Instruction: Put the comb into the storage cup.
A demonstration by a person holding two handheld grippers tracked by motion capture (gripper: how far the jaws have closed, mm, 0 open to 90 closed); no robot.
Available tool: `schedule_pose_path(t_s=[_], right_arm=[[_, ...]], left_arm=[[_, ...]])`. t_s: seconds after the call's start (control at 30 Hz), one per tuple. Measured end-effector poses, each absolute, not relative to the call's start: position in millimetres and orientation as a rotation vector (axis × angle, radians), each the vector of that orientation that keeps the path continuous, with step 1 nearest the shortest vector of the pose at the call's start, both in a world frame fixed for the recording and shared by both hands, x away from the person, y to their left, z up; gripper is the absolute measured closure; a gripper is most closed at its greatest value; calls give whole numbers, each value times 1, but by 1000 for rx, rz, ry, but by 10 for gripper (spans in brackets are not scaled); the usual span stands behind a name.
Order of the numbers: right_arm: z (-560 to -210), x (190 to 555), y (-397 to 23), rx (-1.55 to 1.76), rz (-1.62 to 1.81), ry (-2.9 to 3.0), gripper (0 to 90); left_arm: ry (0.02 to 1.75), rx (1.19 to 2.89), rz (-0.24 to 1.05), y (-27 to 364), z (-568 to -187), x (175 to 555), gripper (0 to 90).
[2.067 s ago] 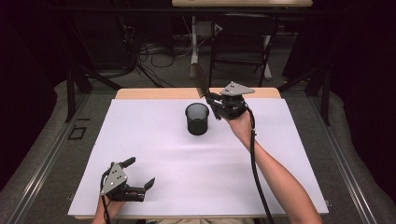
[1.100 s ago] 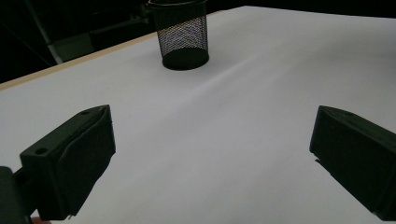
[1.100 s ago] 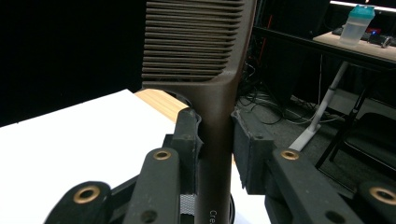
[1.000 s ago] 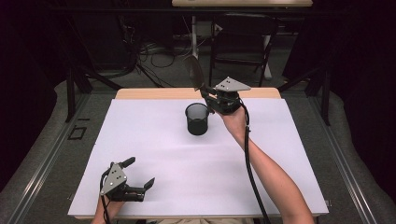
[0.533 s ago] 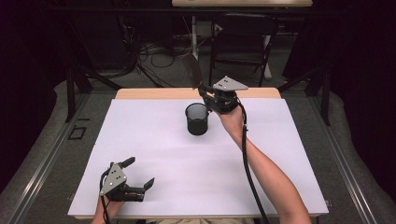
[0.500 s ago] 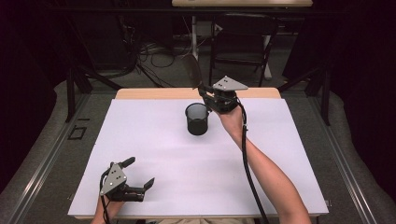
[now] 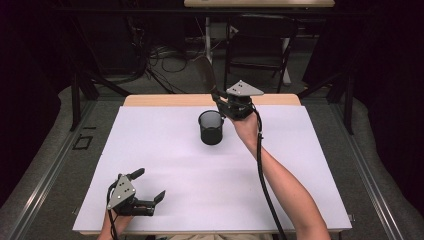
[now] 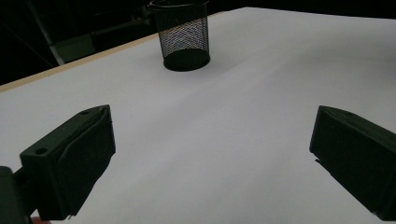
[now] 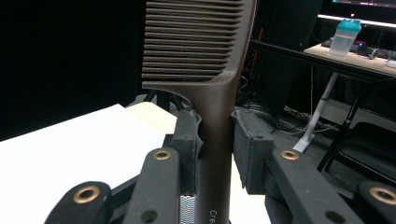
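Two hand-held grippers, one clamped, one spread.

The right gripper is raised at the end of an outstretched right forearm, its jaws closed on a comb whose handle stands upright between the pads, teeth above them. The left gripper sits low in the left hand, jaws wide apart with nothing between them.
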State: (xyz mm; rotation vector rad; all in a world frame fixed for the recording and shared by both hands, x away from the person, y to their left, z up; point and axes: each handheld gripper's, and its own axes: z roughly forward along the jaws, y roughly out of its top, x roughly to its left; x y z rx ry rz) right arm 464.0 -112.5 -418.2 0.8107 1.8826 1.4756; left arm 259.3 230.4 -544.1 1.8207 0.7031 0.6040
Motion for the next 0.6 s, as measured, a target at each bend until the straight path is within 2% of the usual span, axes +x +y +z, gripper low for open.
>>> schedule_pose_path(t_s=[0.6], right_arm=[[-421, 471, -106, 823, 1485, 1859, 725]], left_arm=[[701, 1825, 603, 230, -544, 260, 3]])
